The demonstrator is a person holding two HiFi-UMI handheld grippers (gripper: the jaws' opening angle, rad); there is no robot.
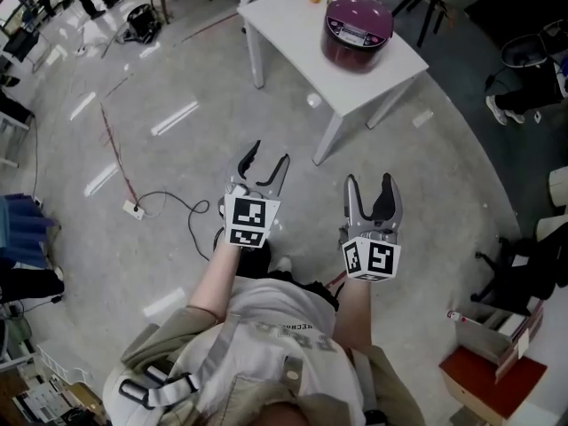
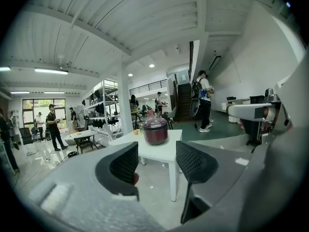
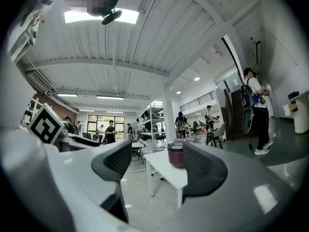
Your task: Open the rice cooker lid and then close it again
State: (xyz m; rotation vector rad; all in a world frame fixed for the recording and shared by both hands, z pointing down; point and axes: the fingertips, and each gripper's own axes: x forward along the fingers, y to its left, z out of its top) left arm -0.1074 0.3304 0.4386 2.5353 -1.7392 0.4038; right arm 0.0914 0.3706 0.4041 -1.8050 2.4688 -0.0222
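Two claws are released and empty: the left claw (image 1: 270, 162) and the right claw (image 1: 369, 189) hang over bare floor, well short of the white desk (image 1: 284, 20). Step closer first, then reach for the lid's front edge. The rice cooker (image 1: 358, 27) stands on that desk, lid down, contents hidden.

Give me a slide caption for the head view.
Open, empty left gripper and right gripper held short of the closed round maroon rice cooker on a white table.
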